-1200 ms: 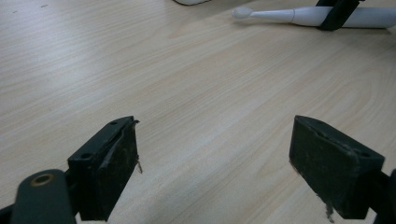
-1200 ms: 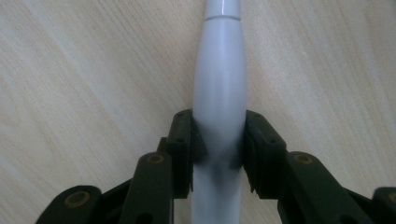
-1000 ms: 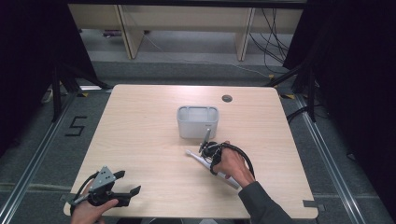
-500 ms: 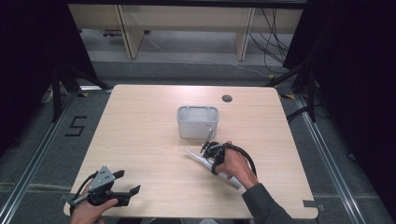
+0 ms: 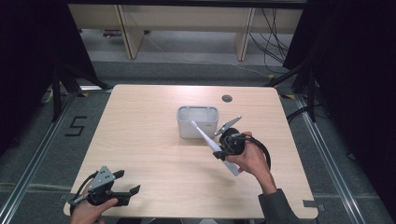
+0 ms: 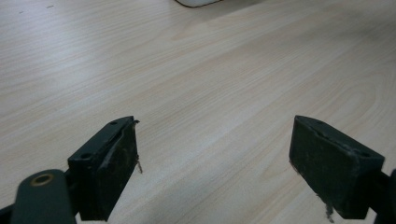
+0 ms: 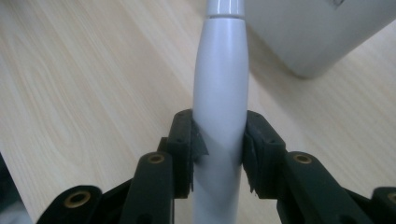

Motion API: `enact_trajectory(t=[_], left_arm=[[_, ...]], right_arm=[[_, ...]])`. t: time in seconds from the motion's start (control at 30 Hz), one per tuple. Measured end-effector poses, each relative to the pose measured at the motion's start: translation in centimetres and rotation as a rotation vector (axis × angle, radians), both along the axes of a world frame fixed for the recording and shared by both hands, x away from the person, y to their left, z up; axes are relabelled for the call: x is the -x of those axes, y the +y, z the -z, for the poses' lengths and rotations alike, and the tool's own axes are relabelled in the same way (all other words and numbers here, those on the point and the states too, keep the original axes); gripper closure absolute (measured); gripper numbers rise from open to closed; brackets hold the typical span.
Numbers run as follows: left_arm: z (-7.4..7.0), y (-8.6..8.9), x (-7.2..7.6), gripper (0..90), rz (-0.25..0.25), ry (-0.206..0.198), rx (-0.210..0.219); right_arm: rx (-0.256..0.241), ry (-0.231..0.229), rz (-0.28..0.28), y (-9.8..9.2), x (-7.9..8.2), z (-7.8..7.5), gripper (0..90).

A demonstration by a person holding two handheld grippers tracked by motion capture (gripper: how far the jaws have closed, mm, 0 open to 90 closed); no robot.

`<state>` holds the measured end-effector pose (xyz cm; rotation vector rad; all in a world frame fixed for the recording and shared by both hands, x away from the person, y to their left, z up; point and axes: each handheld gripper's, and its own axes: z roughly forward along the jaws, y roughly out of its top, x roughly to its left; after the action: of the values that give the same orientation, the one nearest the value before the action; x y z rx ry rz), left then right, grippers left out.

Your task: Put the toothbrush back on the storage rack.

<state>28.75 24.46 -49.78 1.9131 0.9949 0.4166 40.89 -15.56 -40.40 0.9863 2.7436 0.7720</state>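
A white electric toothbrush [image 5: 209,141] [image 7: 219,93] is clamped by its handle in my right gripper [image 5: 223,145] [image 7: 218,149], lifted off the table and tilted, head pointing up-left toward the grey rectangular bin [image 5: 197,121] [image 7: 317,32]. The brush head hangs just over the bin's front wall. My left gripper [image 5: 125,183] [image 6: 215,163] rests near the table's front left corner, jaws wide apart over bare wood with nothing between them.
The light wooden table [image 5: 140,135] has a round cable hole [image 5: 227,98] at the back right. Shelving and cables stand beyond the far edge. A floor mark "5" [image 5: 76,126] lies left of the table.
My right gripper has lifted the toothbrush from lying low on the table and swung its head up toward the bin. The left gripper has stayed put.
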Motion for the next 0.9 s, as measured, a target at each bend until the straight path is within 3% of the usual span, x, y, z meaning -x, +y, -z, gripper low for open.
enact_trajectory(t=[0.07, 0.1, 0.13, 0.17, 0.2, 0.23, 0.33, 0.37, 0.4, 0.43, 0.5, 0.57, 0.83, 0.9], left_arm=[[0.0, 0.0, 0.0, 14.8, -0.001, 0.004, -0.004], [0.0, 0.0, 0.0, 14.8, -0.001, -0.001, -0.003], [0.0, 0.0, 0.0, 14.8, -0.001, -0.001, -0.003], [-0.1, 0.0, 0.1, 14.9, -0.001, -0.002, -0.007], [-0.1, 0.0, 0.1, 14.9, -0.001, -0.002, -0.007], [-0.1, 0.0, 0.1, 14.8, -0.001, -0.002, -0.009], [-0.1, 0.0, 0.1, 14.9, -0.003, -0.001, -0.01], [-0.1, 0.0, 0.1, 14.8, -0.001, -0.001, -0.009], [-0.1, -0.1, 0.1, 14.8, -0.002, -0.002, -0.005], [0.0, -0.1, 0.0, 14.8, 0.004, -0.003, -0.002], [0.0, 0.0, 0.0, 14.8, 0.002, -0.002, -0.004], [-0.1, 0.1, 0.1, 14.8, 0.002, 0.0, -0.015], [0.0, 0.0, 0.0, 14.9, -0.001, 0.003, -0.006], [0.0, -0.1, 0.0, 14.8, 0.002, -0.001, -0.003]], right_arm=[[-0.015, -0.024, -0.007, -0.2, -0.1, -0.2, 66.7], [-0.067, -0.056, 0.01, -0.7, -0.3, -0.6, 66.7], [-0.067, -0.056, 0.01, -0.7, -0.3, -0.6, 66.7], [-0.109, -0.104, 0.035, -1.1, -0.4, -0.8, 66.7], [-0.109, -0.104, 0.035, -1.1, -0.4, -0.8, 66.7], [-0.155, -0.155, 0.049, -1.5, -0.6, -1.0, 66.7], [-0.178, -0.197, 0.06, -1.9, -1.0, -1.2, 66.7], [-0.212, -0.21, 0.109, -2.3, -1.0, -1.7, 66.7], [-0.212, -0.21, 0.109, -2.3, -1.0, -1.7, 66.7], [-0.249, -0.257, 0.123, -2.7, -1.3, -1.9, 66.7], [-0.263, -0.265, 0.125, -2.9, -1.6, -1.9, 66.7], [-0.303, -0.309, 0.171, -3.2, -2.1, -2.0, 66.7], [-0.354, -0.381, 0.213, -3.5, -3.4, -2.5, 66.7], [-0.404, -0.411, 0.229, -3.4, -4.1, -3.0, 66.7]])
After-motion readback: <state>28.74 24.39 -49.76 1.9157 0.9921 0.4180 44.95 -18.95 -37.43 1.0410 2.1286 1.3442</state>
